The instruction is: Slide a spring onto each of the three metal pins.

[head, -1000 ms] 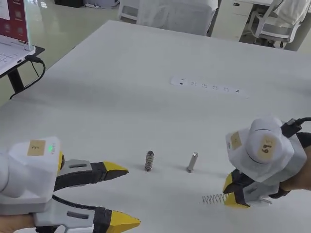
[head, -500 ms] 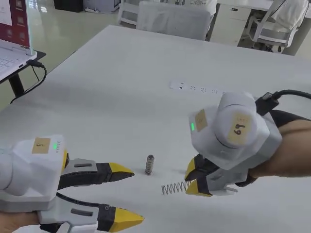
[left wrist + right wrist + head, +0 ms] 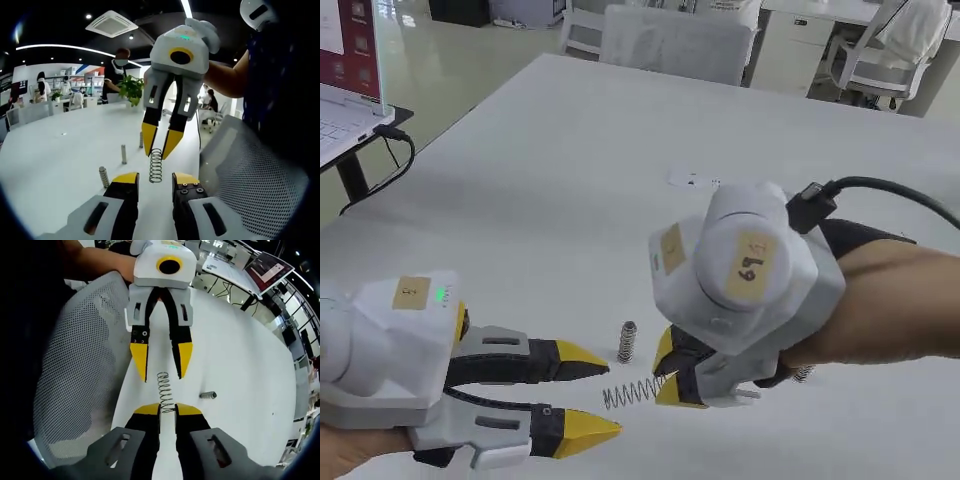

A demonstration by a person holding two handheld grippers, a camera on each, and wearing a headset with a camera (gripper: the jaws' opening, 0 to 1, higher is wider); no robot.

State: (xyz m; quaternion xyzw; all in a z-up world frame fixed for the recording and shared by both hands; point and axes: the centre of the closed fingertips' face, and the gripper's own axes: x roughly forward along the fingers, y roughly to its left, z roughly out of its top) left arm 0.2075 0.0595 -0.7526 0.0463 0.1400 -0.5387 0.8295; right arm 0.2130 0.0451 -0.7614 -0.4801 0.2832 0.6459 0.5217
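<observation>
One spring (image 3: 632,393) clamped in right tool (image 3: 666,376), end between parted left tool (image 3: 610,393)

A thin wire loose spring (image 3: 632,393) stretches sideways at lower centre of the head view, its right end pinched in the right gripper (image 3: 667,383). Just above it stands a sprung pin (image 3: 627,341), upright, coil already on. In the left gripper view, a bare pin (image 3: 123,154) stands upright left of centre.

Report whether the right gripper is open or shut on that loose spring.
Shut on it: the right gripper pinches one end of the spring between its yellow tips, the other coils sticking out free.
</observation>
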